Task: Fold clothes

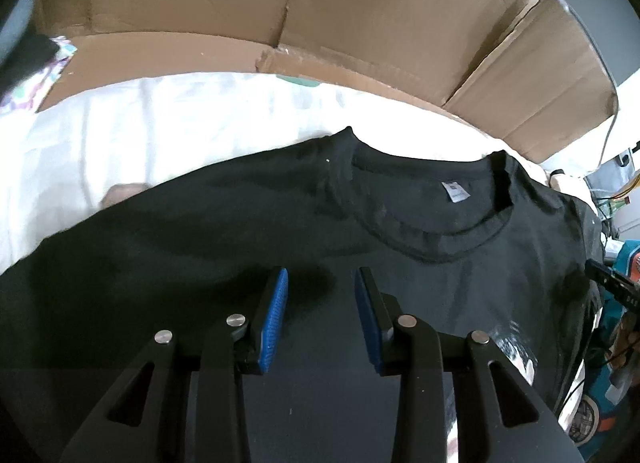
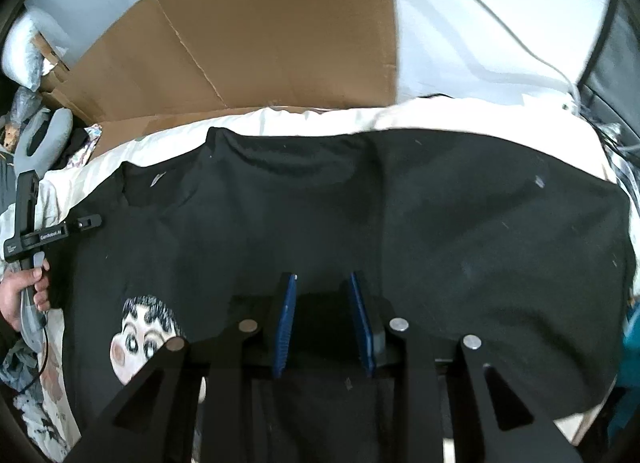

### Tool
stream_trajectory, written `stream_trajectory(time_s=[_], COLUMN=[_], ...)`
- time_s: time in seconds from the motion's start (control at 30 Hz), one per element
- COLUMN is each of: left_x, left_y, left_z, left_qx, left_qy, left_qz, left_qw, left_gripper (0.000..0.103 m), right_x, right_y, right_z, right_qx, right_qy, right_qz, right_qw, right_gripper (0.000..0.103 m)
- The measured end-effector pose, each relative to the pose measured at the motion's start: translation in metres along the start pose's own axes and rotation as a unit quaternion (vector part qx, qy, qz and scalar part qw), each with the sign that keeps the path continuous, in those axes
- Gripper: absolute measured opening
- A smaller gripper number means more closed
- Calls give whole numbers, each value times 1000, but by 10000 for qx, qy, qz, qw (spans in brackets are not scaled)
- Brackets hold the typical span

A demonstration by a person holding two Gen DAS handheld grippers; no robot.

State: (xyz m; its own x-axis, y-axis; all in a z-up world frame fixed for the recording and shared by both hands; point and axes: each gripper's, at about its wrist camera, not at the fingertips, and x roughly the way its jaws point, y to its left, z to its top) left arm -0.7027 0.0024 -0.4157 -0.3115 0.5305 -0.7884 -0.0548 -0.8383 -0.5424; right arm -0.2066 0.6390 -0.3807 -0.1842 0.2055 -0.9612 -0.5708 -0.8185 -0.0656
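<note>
White lettering reading "GenRobot.AI" is showing on the black crossbar of the left gripper (image 2: 90, 220), at the far left edge of the right wrist view, where a hand (image 2: 28, 295) is gripping its handle. A smaller white mark is sitting at the left end of that same bar, but it is staying too small to read. In the left wrist view, a white tag (image 1: 456, 192) is lying inside the collar of the black T-shirt (image 1: 240, 223), and its dark print is blurring past reading.
</note>
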Motion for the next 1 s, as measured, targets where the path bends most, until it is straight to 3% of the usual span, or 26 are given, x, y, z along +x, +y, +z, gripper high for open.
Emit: stream_trajectory(time_s=[0.33, 0.6, 1.0], left_x=[17, 23, 0], left_y=[-3, -14, -39], left_z=[26, 46, 32], left_qx=[133, 161, 301], left_qy=[3, 124, 31], left_qz=[196, 573, 309], left_qw=[9997, 9982, 9991], left_gripper=[35, 35, 35], right_x=[50, 81, 94], right_y=[19, 34, 36], right_z=[38, 66, 108], right_qx=[263, 301, 482], right_qy=[144, 228, 72], right_qz=[-40, -87, 33], right_qw=[9995, 9992, 9988], right_gripper=[25, 21, 18])
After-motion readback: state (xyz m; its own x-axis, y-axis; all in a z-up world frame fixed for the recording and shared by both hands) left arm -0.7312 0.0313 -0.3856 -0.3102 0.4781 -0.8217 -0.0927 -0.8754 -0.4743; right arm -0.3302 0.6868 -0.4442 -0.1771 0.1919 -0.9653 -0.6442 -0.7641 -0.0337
